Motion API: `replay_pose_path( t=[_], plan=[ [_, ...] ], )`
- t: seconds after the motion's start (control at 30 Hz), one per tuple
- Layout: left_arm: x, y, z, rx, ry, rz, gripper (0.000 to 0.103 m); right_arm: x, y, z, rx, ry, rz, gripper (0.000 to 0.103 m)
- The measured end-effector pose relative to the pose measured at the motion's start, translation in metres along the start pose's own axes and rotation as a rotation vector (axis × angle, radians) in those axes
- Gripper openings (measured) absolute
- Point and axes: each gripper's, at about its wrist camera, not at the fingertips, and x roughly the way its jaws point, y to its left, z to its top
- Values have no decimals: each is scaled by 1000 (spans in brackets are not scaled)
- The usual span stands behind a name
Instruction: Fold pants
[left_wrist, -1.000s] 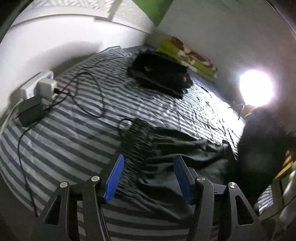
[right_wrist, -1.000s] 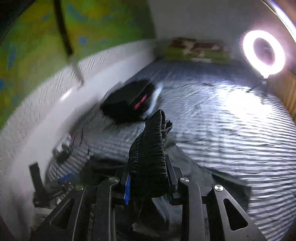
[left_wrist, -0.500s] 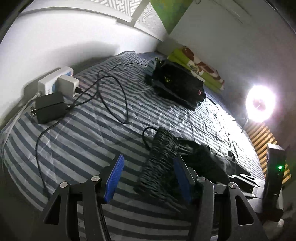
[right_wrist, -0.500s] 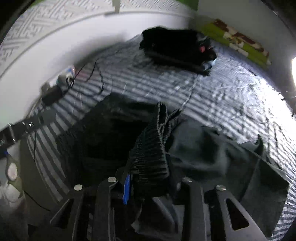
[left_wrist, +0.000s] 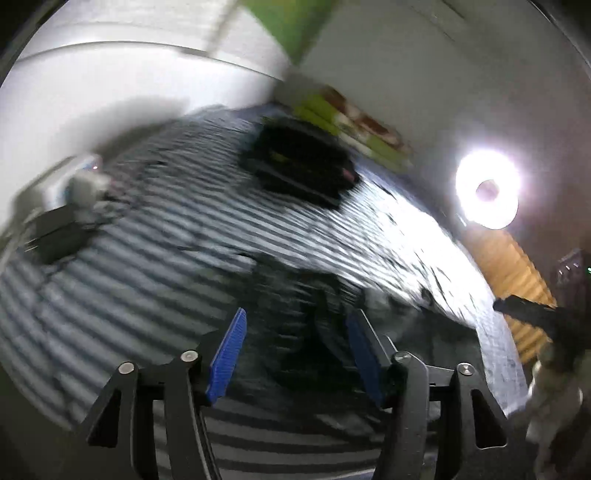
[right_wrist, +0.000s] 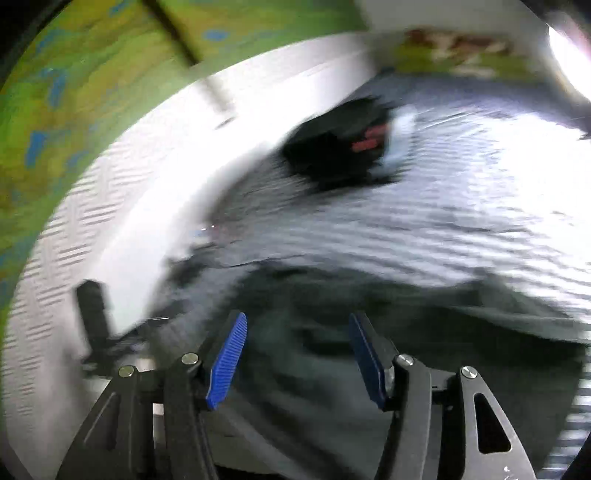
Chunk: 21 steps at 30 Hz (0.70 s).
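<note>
Looking from the left wrist, the left gripper (left_wrist: 295, 354) has its blue pads spread and opening, pinching nothing. The black pants (left_wrist: 306, 332) lie blurred on the striped bedsheet (left_wrist: 147, 266), under and beyond the pads. A black bag (left_wrist: 299, 170) rests farther on the sheet, and a ring light (left_wrist: 487, 190) shines beyond the sheet's right edge.

From the right wrist, the right gripper (right_wrist: 297, 354) is also spread and opening, with nothing between its pads; the pants (right_wrist: 388, 332) lie on the bedsheet (right_wrist: 461, 206) beneath it.
</note>
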Motion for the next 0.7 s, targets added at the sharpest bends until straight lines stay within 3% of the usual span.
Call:
replay_pose_path(
  t=[0.13, 0.27, 0.33, 0.37, 0.4, 0.5, 0.6, 0.7],
  plan=[
    [39, -41, -6, 93, 107, 6, 81, -25, -81, -29, 116, 20, -195, 54],
    [74, -69, -15, 163, 189, 104, 83, -37, -135, -59, 214, 36, -290, 54],
    [85, -82, -20, 213, 192, 162, 74, -37, -151, -73, 242, 54, -312, 54],
    [89, -86, -22, 223, 189, 185, 42, -38, -156, -79, 246, 59, -320, 54],
    [92, -87, -21, 208, 194, 187, 20, -36, -162, -82, 249, 65, -327, 54],
    [69, -80, -12, 130, 112, 142, 19, -36, -169, -90, 247, 74, -324, 54],
    [51, -59, -7, 86, 46, 204, 19, -30, -173, -93, 231, 91, -314, 54],
    [64, -38, -11, 50, 113, 250, 27, -23, -171, -94, 192, 110, -328, 54]
  ],
)
